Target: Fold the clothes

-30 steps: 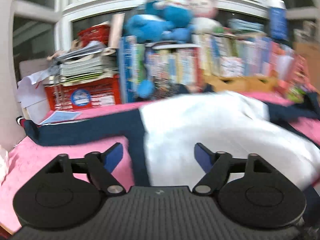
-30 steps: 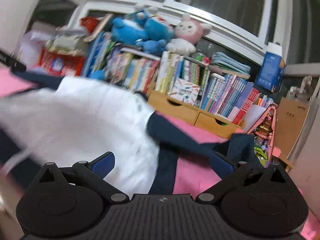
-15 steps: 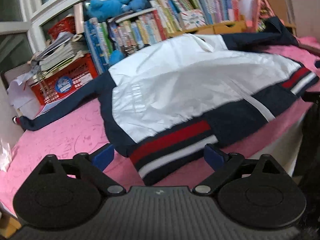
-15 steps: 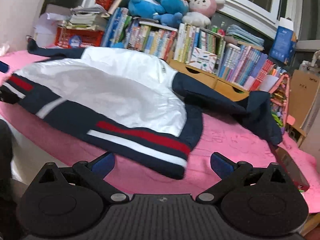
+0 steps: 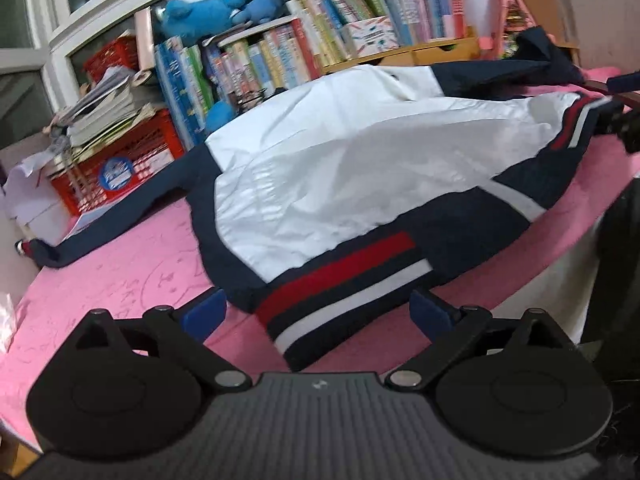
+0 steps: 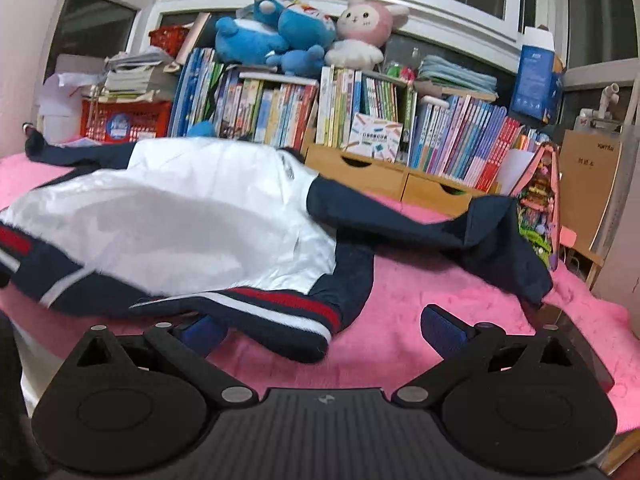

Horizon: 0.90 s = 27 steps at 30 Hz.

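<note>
Jacket in white and navy, with red and white stripes at the hem, lies spread on a pink blanket, sleeves stretched to either side. Left gripper sits just before the hem's corner; its jaws have just been opening and now stand wide, the striped hem between the blue pads but not pinched. Right gripper is also spread wide at the hem's other corner, its left pad tucked under the fabric edge, nothing clamped. Behind the jacket, a row of books carries blue and pink plush toys
</note>
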Available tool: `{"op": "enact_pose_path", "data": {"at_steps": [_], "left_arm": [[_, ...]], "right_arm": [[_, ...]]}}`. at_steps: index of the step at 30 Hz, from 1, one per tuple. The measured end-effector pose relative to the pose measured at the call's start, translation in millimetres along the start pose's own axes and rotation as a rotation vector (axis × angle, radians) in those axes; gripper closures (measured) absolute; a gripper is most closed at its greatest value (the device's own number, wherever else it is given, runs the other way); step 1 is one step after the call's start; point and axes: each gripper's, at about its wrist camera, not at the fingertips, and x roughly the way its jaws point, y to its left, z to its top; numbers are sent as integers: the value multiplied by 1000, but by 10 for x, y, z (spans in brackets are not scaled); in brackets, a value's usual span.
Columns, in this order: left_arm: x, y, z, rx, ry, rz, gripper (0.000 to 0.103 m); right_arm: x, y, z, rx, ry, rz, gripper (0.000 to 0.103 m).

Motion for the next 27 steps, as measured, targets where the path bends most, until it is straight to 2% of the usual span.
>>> {"op": "enact_pose_path", "data": {"at_steps": [6,10,16,19,24,27], "left_arm": [[-37,152,16,-41,-18,50,3],[-49,266,8,-65,-9,40,3],[-11,124,-109,-15,21,18,3],[-28,103,-113,2,4,58,3],[23,282,-21,-102,-20,82,0],[25,352,55,-129,-40,135,0]], "right_arm": [[100,-133,268,129,-31,15,0],[154,-288,354,218,-32,12,0],[126,-372,299,197,-19,-39,0],[-10,-342,180,144,-12,7,0],[-173,-194,-31,114,29,166,0],[-160,-35,-72,85,46,208,0]]}}
